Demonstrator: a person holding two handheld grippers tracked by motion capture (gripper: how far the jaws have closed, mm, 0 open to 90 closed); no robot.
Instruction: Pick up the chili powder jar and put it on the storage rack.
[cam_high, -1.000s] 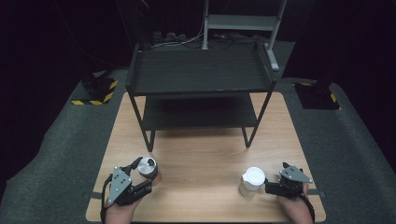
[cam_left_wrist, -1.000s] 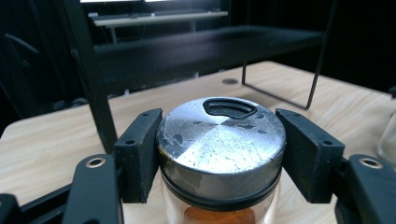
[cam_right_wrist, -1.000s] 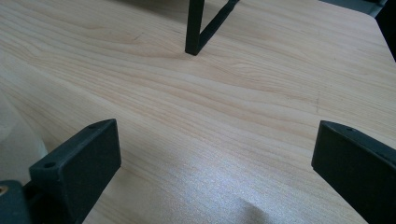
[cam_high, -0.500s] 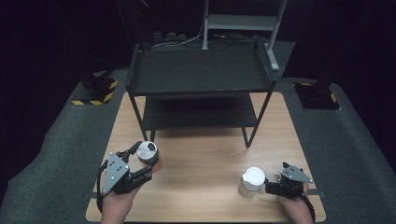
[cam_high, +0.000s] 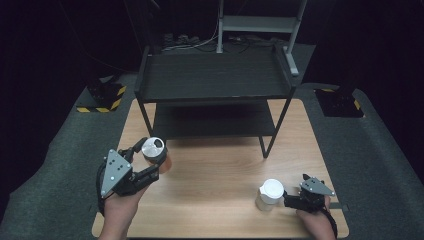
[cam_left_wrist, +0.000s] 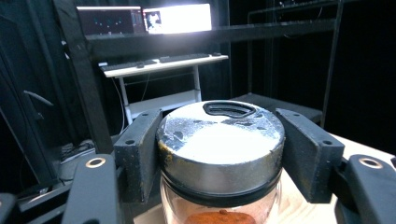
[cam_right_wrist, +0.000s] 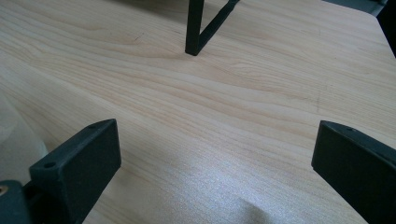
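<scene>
We hold the spice jar (cam_left_wrist: 219, 158) tight in our left gripper (cam_high: 145, 162). Our right gripper (cam_high: 287, 200) is wide apart. Next we must put the jar on 1 shelf of the rack (cam_high: 215, 75).

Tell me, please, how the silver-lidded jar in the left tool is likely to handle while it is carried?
The jar looks rigid: glass-like wall, metal lid. The left tool clamps it near the lid, so it may swing or slip on the smooth surface. Little orange powder shows inside, so it is probably light, yet breakable if dropped.

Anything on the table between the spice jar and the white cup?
Nothing: in the high view, only bare wooden tabletop lies between the spice jar and the white cup.
</scene>
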